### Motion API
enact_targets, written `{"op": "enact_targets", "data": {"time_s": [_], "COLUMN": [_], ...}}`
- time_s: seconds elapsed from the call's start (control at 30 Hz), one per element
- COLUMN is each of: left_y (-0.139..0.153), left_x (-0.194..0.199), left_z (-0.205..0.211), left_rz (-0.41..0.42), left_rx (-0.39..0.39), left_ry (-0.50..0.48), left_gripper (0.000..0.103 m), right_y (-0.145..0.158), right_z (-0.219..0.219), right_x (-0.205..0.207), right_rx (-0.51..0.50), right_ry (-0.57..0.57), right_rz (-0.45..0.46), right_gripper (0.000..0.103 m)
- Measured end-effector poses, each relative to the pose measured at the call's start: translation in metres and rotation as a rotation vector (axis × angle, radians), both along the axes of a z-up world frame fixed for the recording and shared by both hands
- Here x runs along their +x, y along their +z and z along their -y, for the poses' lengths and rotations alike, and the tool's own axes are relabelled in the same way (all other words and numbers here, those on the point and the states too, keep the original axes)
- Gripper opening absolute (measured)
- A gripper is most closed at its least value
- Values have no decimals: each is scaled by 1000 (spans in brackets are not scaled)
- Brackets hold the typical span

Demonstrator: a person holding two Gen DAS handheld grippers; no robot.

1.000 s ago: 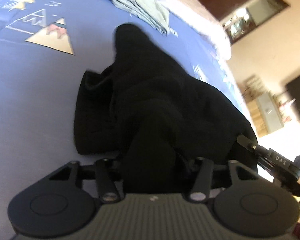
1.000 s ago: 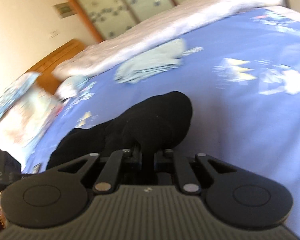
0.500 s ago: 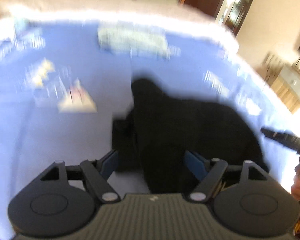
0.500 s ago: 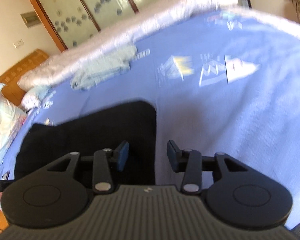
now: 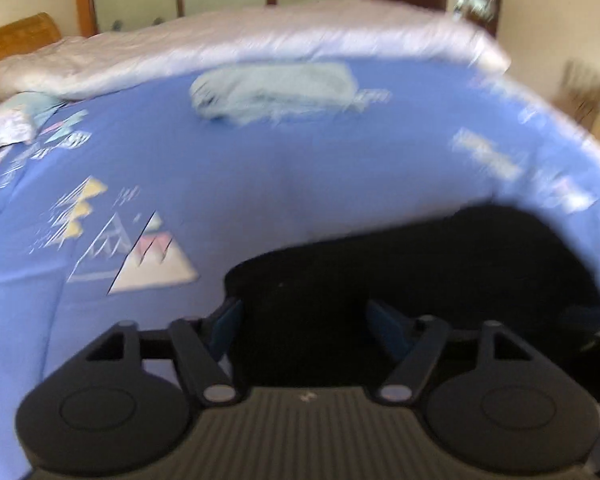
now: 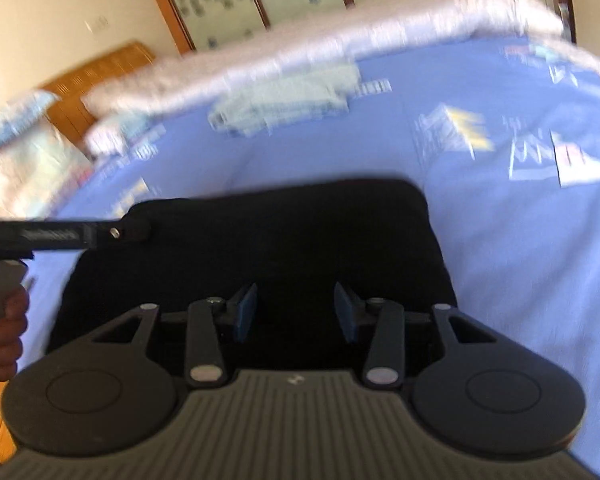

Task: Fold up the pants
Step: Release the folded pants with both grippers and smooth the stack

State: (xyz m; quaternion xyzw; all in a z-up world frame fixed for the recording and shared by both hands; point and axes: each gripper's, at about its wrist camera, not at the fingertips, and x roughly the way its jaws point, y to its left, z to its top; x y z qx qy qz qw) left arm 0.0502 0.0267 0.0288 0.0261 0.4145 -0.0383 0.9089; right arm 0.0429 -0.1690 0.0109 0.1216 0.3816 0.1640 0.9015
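The black pants [image 5: 420, 272] lie folded flat on the blue bedsheet [image 5: 260, 184], at the near edge of the bed. In the right wrist view the pants [image 6: 284, 240] form a rough rectangle. My left gripper [image 5: 306, 320] is open and empty just above the pants' near left part. My right gripper [image 6: 296, 312] is open and empty over the pants' near edge. The left gripper also shows in the right wrist view [image 6: 136, 232], reaching in from the left over the pants' far left corner.
A folded pale blue garment [image 5: 276, 90] lies farther back on the bed, also in the right wrist view [image 6: 288, 100]. A white quilt [image 5: 240, 52] runs along the far side. A wooden headboard [image 6: 96, 80] and pillows stand at the left.
Both grippers have let go of the pants and opened. The bunched, lifted cloth now lies flat and folded on the sheet. Both grippers have drawn back toward the near edge.
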Motion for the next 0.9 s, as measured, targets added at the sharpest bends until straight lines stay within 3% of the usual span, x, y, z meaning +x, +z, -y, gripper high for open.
{"op": "enact_targets", "data": {"time_s": [0.03, 0.17, 0.23, 0.4, 0.57, 0.9], "left_y": [-8, -19, -18, -7, 1, 10], "left_x": [-3, 6, 10, 0, -13, -33], "left_z": [-2, -27, -32, -26, -26, -26], "left_rz": [3, -87, -97, -62, -56, -33], "left_rx": [-3, -192, -218, -152, -147, -105], "left_ry": [7, 91, 110, 113, 124, 141], "left_gripper": [85, 93, 94, 95, 94, 94], "right_y": [-5, -13, -9, 3, 14, 3], "right_z": [3, 8, 7, 5, -9, -63], "right_x": [1, 5, 2, -16, -26, -22], "right_rx": [23, 99, 87, 90, 75, 3], "right_ry": [-6, -40, -39, -30, 42, 176], "right_rz": [-24, -72, -69, -23, 32, -5], "right_gripper": [47, 48, 48, 51, 51, 53]}}
